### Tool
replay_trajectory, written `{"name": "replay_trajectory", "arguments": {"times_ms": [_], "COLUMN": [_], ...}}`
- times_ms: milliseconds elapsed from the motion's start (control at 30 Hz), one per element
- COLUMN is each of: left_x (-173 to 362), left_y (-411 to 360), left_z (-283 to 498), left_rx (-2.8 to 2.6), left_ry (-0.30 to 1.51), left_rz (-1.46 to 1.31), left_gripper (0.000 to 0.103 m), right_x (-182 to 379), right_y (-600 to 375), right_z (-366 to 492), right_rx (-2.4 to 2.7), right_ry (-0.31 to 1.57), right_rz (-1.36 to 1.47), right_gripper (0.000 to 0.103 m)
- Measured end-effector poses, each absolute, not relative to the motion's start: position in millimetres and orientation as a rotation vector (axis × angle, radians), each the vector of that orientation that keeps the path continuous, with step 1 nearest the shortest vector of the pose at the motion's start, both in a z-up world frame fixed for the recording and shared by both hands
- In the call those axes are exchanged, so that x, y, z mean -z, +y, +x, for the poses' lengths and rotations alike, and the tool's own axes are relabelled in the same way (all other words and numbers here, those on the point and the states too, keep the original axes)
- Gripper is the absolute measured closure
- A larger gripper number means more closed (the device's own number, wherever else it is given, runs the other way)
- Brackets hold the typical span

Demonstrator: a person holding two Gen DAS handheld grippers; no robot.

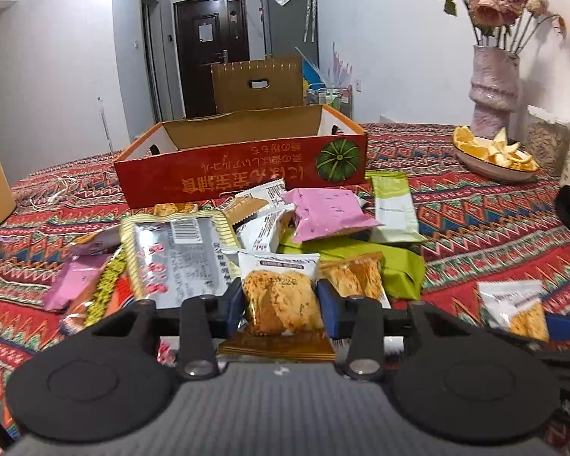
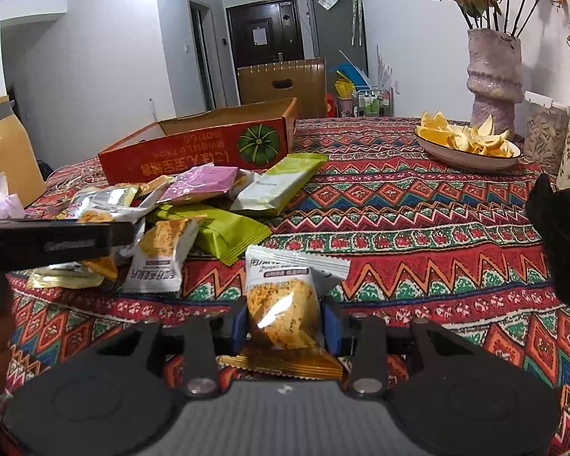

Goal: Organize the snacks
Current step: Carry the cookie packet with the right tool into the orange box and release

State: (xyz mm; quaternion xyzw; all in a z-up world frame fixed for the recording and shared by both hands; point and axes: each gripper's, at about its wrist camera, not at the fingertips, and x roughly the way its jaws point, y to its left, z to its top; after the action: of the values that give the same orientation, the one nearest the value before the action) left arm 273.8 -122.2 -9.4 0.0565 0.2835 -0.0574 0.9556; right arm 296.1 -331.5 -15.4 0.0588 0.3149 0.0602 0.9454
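- Left wrist view: the left tool [image 1: 279,306] is clenched on a small clear-and-white packet of golden floss cake [image 1: 278,296]; both blue pads [image 1: 332,306] press its sides.
- That packet sits at the near edge of a loose heap of snacks on the worktop with the red, green and blue zigzag-patterned cloth [image 1: 475,224].
- In the heap: a large silver foil bag with yellow trim [image 1: 178,254] to the left, a flat pink wrapper [image 1: 326,214] behind, a pale green and white bar wrapper [image 1: 393,205] further right, an olive-green wrapper [image 1: 364,262] under them.
- Beyond the heap stands an open red cardboard box with a green pumpkin printed on its side [image 1: 243,173]; its inside looks bare as far as it shows.
- Far right: a shallow plate of orange peel [image 1: 490,154] and a pinkish lumpy vase of dried roses [image 1: 494,87].
- At the right edge, a second floss-cake packet [image 1: 516,306] held in the other tool's blue pads.
- Right wrist view: the right tool [image 2: 285,323] is clamped on its own white-topped floss-cake packet [image 2: 283,304], which lies apart from the heap, on bare cloth to its right.
- The left tool's black body [image 2: 57,241] reaches in from the left over the heap.
- The red box [image 2: 197,152] stands behind the heap; a yellow flask [image 2: 13,152] stands far left.
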Motion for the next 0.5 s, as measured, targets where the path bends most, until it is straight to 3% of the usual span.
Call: {"name": "replay_trajectory", "arguments": {"times_ms": [500], "left_x": [-24.5], "left_y": [-52.9], "left_z": [159.6], "left_rx": [0.116], "left_ry": [0.517], "left_rz": [0.079], "left_gripper": [0.062], "right_x": [-12.1], "right_y": [-290.7], "right_z": [213.8], "right_rx": [-0.204], "right_ry": [0.574], "right_rz": [0.093], "right_gripper": [0.064]}}
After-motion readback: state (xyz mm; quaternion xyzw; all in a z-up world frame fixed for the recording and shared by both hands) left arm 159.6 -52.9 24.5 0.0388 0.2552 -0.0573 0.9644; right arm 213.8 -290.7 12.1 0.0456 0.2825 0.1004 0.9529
